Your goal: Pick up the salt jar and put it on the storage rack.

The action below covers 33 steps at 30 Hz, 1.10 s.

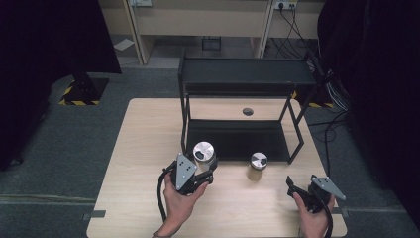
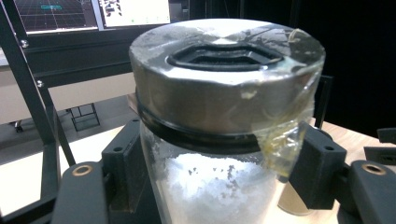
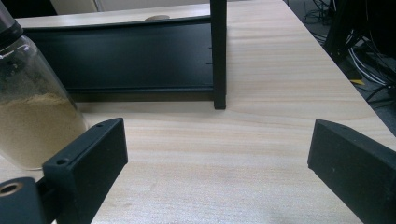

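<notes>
The left gripper (image 1: pixel 210 173) clamps the white-powder jar (image 1: pixel 204 153); the right gripper (image 1: pixel 292 187) gapes wide, empty, beside the tan-powder jar (image 1: pixel 257 166)

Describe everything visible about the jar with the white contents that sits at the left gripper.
The jar of white powder is clear glass, upright on the wooden table just in front of the black shelf rack. Its silver metal lid has a dark recessed hexagonal opening on top and a black ring beneath; clear tape or film peels off the lid's edge. The white granular contents fill roughly the lower part. The left gripper has its black jaws on either side of the glass body, apparently clamping it.
</notes>
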Each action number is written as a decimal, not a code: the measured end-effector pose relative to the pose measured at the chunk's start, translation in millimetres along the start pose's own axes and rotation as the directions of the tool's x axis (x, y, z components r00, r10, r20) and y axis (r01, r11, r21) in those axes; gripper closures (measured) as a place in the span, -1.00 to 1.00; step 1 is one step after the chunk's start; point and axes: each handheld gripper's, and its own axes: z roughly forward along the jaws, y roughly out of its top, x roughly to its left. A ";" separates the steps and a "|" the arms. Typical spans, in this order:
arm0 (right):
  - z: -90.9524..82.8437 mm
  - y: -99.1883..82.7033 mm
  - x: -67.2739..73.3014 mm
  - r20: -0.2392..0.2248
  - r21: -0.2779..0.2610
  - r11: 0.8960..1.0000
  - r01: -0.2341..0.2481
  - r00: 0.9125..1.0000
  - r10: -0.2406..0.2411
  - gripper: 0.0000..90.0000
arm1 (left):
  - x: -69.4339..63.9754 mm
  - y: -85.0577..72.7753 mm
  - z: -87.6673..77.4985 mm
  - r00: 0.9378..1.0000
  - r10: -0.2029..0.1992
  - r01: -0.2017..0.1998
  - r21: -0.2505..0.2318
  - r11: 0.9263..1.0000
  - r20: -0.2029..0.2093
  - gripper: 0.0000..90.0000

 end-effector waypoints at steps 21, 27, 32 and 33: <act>0.3 0.1 0.3 -0.006 0.001 1.000 0.003 1.000 -0.003 -0.89 | 8.1 35.3 20.5 0.999 0.009 -0.009 -0.008 1.000 -0.044 -0.32; 0.5 0.2 -0.3 -0.008 0.001 1.000 -0.002 1.000 0.002 -0.89 | 10.5 45.5 28.6 0.998 0.015 -0.015 0.002 1.000 -0.055 -0.32; 0.6 0.5 -0.8 -0.010 0.002 1.000 -0.005 1.000 0.005 -0.89 | 11.2 52.1 34.9 0.998 0.013 -0.013 0.004 1.000 -0.062 -0.32; 0.7 0.5 -0.9 -0.011 0.003 1.000 -0.005 1.000 0.005 -0.89 | 11.3 53.2 35.9 0.998 0.012 -0.012 0.003 1.000 -0.064 -0.32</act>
